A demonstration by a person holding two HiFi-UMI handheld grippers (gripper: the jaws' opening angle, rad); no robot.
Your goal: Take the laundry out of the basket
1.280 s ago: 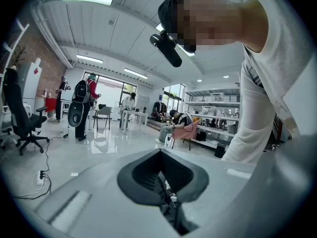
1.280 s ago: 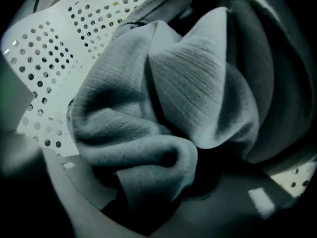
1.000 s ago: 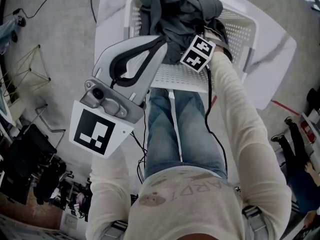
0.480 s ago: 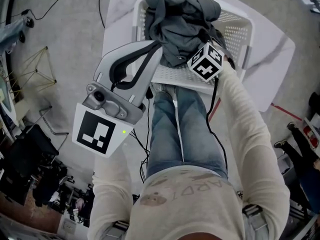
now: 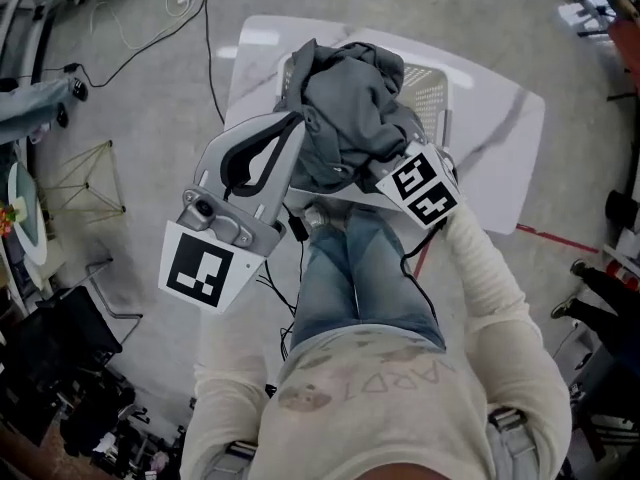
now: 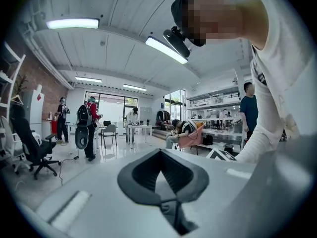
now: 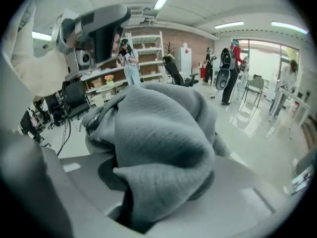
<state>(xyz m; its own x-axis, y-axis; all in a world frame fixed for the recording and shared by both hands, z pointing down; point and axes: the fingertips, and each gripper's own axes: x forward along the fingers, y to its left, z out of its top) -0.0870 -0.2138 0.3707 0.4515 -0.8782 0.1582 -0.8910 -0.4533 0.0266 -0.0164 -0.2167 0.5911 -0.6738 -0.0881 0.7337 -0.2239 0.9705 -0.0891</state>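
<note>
A grey sweatshirt (image 5: 345,108) hangs bunched above the white perforated basket (image 5: 432,86) on the white table (image 5: 500,153). My right gripper (image 5: 392,173), with its marker cube below it, is shut on the sweatshirt's lower edge. In the right gripper view the grey cloth (image 7: 158,133) is piled over the right gripper (image 7: 158,187) and hides its jaws. My left gripper (image 5: 296,120) is raised just left of the sweatshirt. In the left gripper view the left gripper (image 6: 159,155) is shut, points up into the room and has no cloth between its jaws.
The table's near edge is against the person's legs (image 5: 365,268). Cables (image 5: 205,28) run over the floor at the left. A wire rack (image 5: 85,178) stands on the floor further left. People and chairs (image 6: 89,128) show far across the room.
The sweatshirt has risen further out of the basket, held by the right gripper, which came up and towards the person. The left gripper stayed beside the cloth.
</note>
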